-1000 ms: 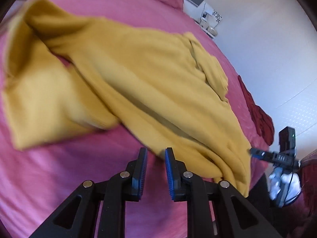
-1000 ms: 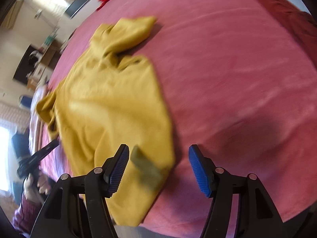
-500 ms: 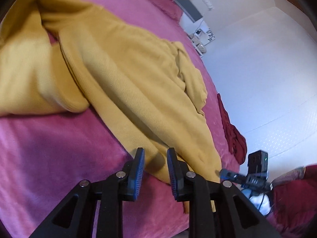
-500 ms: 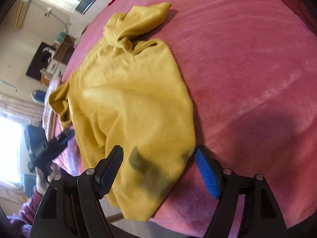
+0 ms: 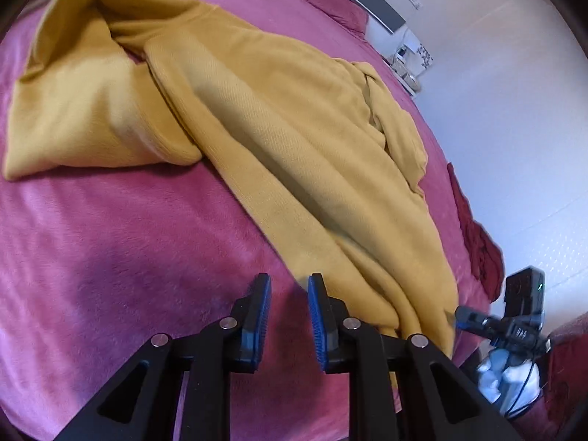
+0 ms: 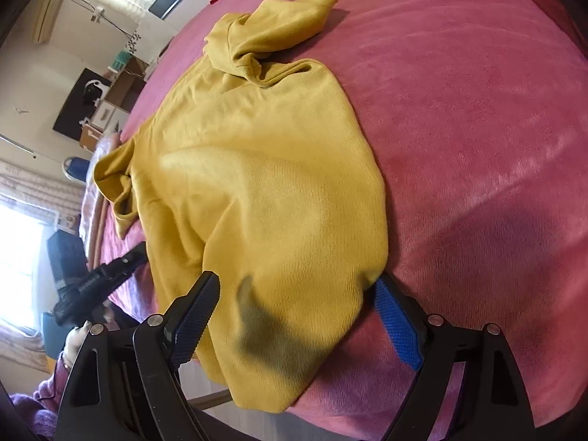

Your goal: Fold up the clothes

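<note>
A mustard-yellow sweater [image 5: 279, 139] lies spread on the pink bedspread [image 5: 110, 257], one sleeve folded out to the left [image 5: 84, 125]. My left gripper [image 5: 288, 296] hovers over bare bedspread just left of the sweater's lower edge. Its jaws are closing a little and nothing is between them. In the right wrist view the same sweater [image 6: 264, 183] hangs its hem over the bed's near edge. My right gripper [image 6: 294, 283] straddles that hem; its jaws are opening, with the fabric between them but not pinched. Each gripper shows in the other's view: right [image 5: 474, 321], left [image 6: 125, 261].
A dark red garment [image 5: 477, 242] lies at the bed's right edge. Pillows and a dark headboard [image 5: 352, 3] are at the far end. A person's hand and purple sleeve [image 6: 70, 345] hold the left gripper. Shelves and boxes [image 6: 95, 106] stand beyond the bed.
The right jaws have spread wider and come closer to the sweater's hem. The left gripper has shifted along the hem and now stands over bare bedspread.
</note>
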A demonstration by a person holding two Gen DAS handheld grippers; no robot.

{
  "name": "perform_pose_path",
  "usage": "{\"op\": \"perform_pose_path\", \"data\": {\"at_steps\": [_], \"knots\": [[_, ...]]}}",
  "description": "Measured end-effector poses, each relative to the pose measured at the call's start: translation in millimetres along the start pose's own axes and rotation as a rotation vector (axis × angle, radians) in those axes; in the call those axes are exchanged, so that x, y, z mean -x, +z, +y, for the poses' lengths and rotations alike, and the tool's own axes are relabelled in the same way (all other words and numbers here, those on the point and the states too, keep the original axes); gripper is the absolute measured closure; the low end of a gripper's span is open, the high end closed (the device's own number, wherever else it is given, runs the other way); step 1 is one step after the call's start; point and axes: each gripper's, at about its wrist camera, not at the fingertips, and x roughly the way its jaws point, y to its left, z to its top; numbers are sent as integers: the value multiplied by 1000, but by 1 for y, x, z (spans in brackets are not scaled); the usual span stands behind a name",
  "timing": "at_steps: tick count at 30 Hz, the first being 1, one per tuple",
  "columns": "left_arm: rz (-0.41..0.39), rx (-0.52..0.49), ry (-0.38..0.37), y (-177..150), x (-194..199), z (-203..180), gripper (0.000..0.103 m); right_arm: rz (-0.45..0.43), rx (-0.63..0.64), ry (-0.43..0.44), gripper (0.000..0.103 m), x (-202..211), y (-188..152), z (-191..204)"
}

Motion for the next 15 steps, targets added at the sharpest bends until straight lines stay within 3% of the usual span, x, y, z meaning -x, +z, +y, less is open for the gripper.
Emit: {"op": "perform_pose_path", "data": {"at_steps": [2, 8, 10, 11, 12, 13, 14, 15], "knots": [[3, 40, -106, 6, -13, -3, 78, -2, -2, -2, 17, -1, 1, 2], [-19, 152, -176, 11, -35, 0, 77, 0, 21, 25, 17, -7, 2, 11], [-20, 128, -164, 11, -36, -1, 79, 3, 30, 12, 17, -12, 2, 14], [-16, 114, -145, 12, -37, -3, 90, 5, 36, -7, 24, -15, 2, 15], [-11, 100, -119, 12, -36, -5, 93, 7, 48, -45, 60, -16, 4, 18], [-11, 97, -106, 13, -35, -6, 95, 13, 54, -75, 81, -18, 5, 19], [-27, 109, -105, 14, -34, -6, 97, 27, 22, -57, 89, -19, 7, 16], [-24, 113, -107, 15, -31, -6, 97, 29, -51, 17, 91, -18, 9, 10]]}}
